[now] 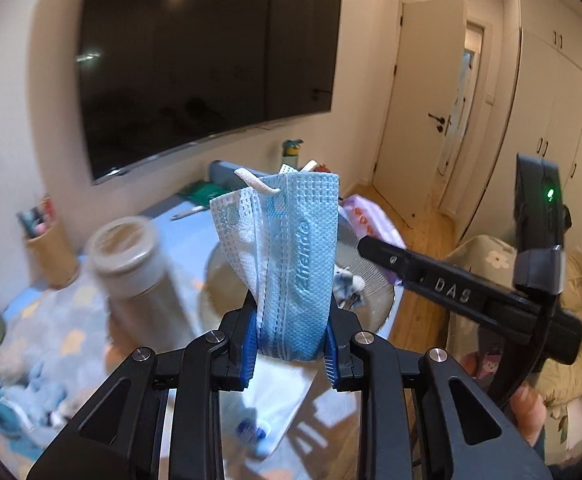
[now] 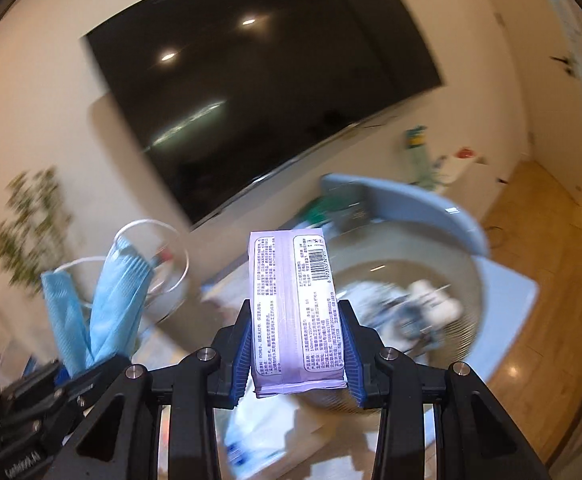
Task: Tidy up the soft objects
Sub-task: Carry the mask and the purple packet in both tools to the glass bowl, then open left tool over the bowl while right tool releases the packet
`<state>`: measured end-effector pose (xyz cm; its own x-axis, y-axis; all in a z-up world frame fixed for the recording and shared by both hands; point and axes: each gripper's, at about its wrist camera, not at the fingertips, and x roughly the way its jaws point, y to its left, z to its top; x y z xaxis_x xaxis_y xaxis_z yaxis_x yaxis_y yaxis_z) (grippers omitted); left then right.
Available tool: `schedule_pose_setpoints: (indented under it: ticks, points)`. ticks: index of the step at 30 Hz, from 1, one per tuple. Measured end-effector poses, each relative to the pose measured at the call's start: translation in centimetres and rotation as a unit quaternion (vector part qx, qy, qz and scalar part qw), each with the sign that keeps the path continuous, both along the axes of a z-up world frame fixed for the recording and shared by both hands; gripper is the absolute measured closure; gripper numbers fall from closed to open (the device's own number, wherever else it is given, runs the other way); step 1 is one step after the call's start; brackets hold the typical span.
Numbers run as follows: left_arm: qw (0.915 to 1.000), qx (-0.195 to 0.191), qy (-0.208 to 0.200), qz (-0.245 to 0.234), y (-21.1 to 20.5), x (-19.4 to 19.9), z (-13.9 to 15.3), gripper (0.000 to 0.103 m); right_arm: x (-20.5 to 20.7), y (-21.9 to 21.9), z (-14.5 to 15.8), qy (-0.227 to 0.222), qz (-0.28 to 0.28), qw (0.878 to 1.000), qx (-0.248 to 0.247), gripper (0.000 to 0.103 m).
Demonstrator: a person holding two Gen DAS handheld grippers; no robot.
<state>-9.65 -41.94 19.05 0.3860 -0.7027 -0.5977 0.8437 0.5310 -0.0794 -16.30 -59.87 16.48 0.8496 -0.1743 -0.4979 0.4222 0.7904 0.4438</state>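
My left gripper (image 1: 291, 340) is shut on a folded blue face mask (image 1: 287, 260) that stands up between its blue pads, white ear loop on top. The right wrist view shows that same mask (image 2: 107, 300) at the left, its loops hanging free. My right gripper (image 2: 297, 344) is shut on a lilac tissue pack (image 2: 291, 304) with printed text and a barcode, held upright. The pack (image 1: 371, 216) and the right gripper's body (image 1: 471, 296) also appear at the right of the left wrist view. Both are held above a round metal bowl (image 2: 467, 312) with soft items inside.
A large dark TV (image 1: 207, 68) hangs on the wall ahead. A grey bottle (image 1: 131, 264) and a pencil cup (image 1: 51, 248) stand on the patterned table mat. An open door (image 1: 447, 120), wardrobes and wooden floor lie to the right. A plant (image 2: 31, 224) is at left.
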Motion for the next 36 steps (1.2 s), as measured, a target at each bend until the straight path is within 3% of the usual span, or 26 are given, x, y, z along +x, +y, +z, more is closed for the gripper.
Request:
schedule_pose_setpoints:
  ticks: [4, 11, 13, 15, 16, 17, 21, 28, 36]
  points:
    - [0.9996, 0.023, 0.015, -0.002, -4.2, 1.4, -1.9, 0.079, 0.8, -3.7, -0.6, 0.019, -0.038, 0.999, 0.010, 0.065]
    - [0.9983, 0.051, 0.016, 0.023, -8.5, 3.7, -4.6, 0.076, 2.8, -7.3, -2.3, 0.044, -0.058, 0.997, 0.035, 0.064]
    - [0.9980, 0.056, 0.023, 0.020, -9.5, 4.3, -5.2, 0.063, 3.6, -7.9, -3.1, 0.054, -0.056, 0.996, 0.045, 0.062]
    - [0.9971, 0.056, 0.048, 0.016, -9.8, 5.1, -6.0, 0.037, 4.1, -8.5, -4.0, 0.062, -0.037, 0.995, 0.070, 0.041]
    - [0.9969, 0.053, 0.056, 0.016, -9.7, 5.2, -6.3, 0.032, 3.8, -8.7, -4.5, 0.058, -0.030, 0.994, 0.088, 0.039]
    - [0.9969, 0.047, 0.062, 0.016, -9.4, 5.2, -6.5, 0.027, 3.5, -8.8, -4.8, 0.055, -0.028, 0.994, 0.096, 0.039]
    - [0.9970, 0.043, 0.064, 0.001, -8.1, 4.2, -6.2, 0.027, 1.5, -8.4, -5.0, 0.056, -0.045, 0.993, 0.091, 0.039]
    - [0.9973, 0.006, 0.065, -0.034, -3.3, 1.2, -3.1, 0.027, -1.1, -5.5, -3.2, 0.027, -0.030, 0.997, 0.067, 0.038]
    - [0.9984, -0.047, 0.030, 0.008, 6.9, -0.4, 1.0, 0.027, -1.2, 1.1, -0.9, 0.017, 0.038, 0.999, 0.025, 0.038]
